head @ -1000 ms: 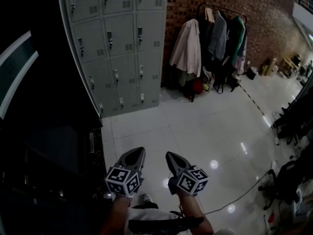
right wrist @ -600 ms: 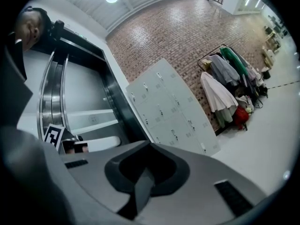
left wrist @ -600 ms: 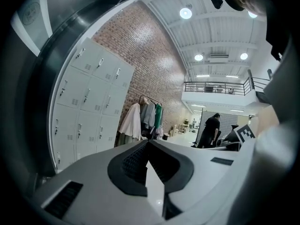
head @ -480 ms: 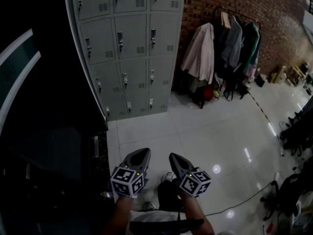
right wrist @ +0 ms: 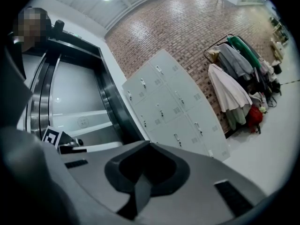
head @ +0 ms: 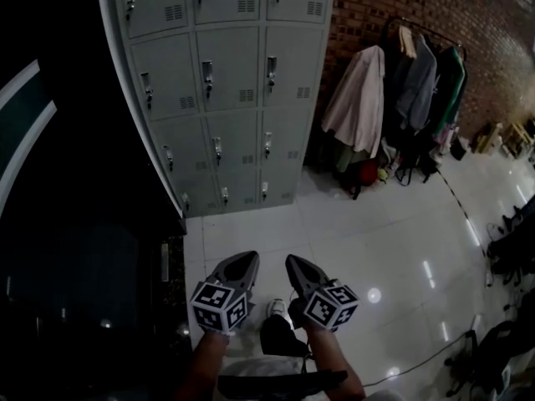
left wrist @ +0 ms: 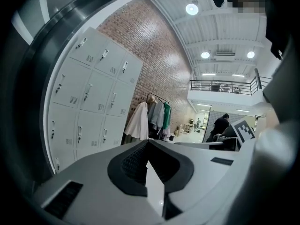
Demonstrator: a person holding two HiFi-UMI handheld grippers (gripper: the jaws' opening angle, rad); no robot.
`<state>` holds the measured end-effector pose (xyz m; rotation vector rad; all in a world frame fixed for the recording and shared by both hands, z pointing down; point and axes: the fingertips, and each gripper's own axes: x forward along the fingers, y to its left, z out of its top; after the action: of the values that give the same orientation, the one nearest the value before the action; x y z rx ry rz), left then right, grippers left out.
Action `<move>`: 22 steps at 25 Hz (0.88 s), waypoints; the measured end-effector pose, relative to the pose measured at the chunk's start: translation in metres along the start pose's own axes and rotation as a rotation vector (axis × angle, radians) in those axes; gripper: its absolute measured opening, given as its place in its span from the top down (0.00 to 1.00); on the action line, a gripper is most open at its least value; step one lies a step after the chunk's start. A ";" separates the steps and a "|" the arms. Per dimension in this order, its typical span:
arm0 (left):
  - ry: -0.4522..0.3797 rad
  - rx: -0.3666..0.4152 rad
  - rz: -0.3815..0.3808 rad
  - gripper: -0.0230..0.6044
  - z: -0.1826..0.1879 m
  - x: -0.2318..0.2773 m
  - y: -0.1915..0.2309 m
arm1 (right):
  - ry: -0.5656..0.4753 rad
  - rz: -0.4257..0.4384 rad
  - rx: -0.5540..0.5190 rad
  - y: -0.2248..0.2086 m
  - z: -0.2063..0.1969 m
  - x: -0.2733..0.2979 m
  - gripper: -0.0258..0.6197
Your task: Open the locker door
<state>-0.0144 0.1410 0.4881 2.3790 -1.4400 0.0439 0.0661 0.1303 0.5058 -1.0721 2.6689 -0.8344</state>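
Head view: left third nearly black, nothing readable there except a pale curved strip point(head: 23, 115). Glossy white tiled floor point(head: 376, 232) across the middle, right edge cluttered and too dark to sort out. Grey lockers point(head: 226, 82) upper centre, three columns seen, top row cut off by the frame edge. Every visible door closed, small latch on each. No telling which door is the target. Brick wall point(head: 376, 7) behind, clothes rack point(head: 414, 82) with hanging coats just right of the lockers, its far end blurred.

Left gripper point(head: 242, 260) and right gripper point(head: 292, 263) low in the frame, side by side over the floor, well apart from the lockers, touching nothing. Forearms cut off at the bottom edge.

Left gripper view: jaws pressed together at the tips, nothing between them, lockers far off to the left. Right gripper view: jaws likewise closed tight and empty, lockers ahead in the distance.
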 end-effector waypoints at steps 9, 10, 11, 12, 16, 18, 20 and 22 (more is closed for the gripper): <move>-0.040 -0.022 0.033 0.97 0.054 0.114 0.057 | 0.026 0.033 -0.043 -0.077 0.069 0.100 0.95; -0.043 -0.027 0.038 0.97 0.059 0.127 0.063 | 0.029 0.036 -0.044 -0.086 0.076 0.109 0.95; -0.045 -0.029 0.042 0.97 0.063 0.139 0.068 | 0.032 0.040 -0.046 -0.095 0.083 0.118 0.95; -0.045 -0.027 0.048 0.97 0.068 0.150 0.073 | 0.036 0.045 -0.048 -0.103 0.089 0.127 0.95; -0.036 -0.023 0.065 0.97 0.083 0.184 0.088 | 0.050 0.063 -0.050 -0.130 0.106 0.157 0.95; -0.039 -0.035 0.075 0.97 0.087 0.196 0.094 | 0.062 0.072 -0.052 -0.138 0.112 0.169 0.95; -0.044 -0.022 0.086 0.97 0.092 0.206 0.103 | 0.075 0.083 -0.065 -0.142 0.117 0.180 0.95; -0.049 -0.011 0.093 0.97 0.097 0.215 0.113 | 0.081 0.092 -0.077 -0.147 0.121 0.192 0.95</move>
<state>-0.0235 -0.1202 0.4743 2.3178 -1.5692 0.0010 0.0523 -0.1398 0.4982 -0.9427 2.8153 -0.7800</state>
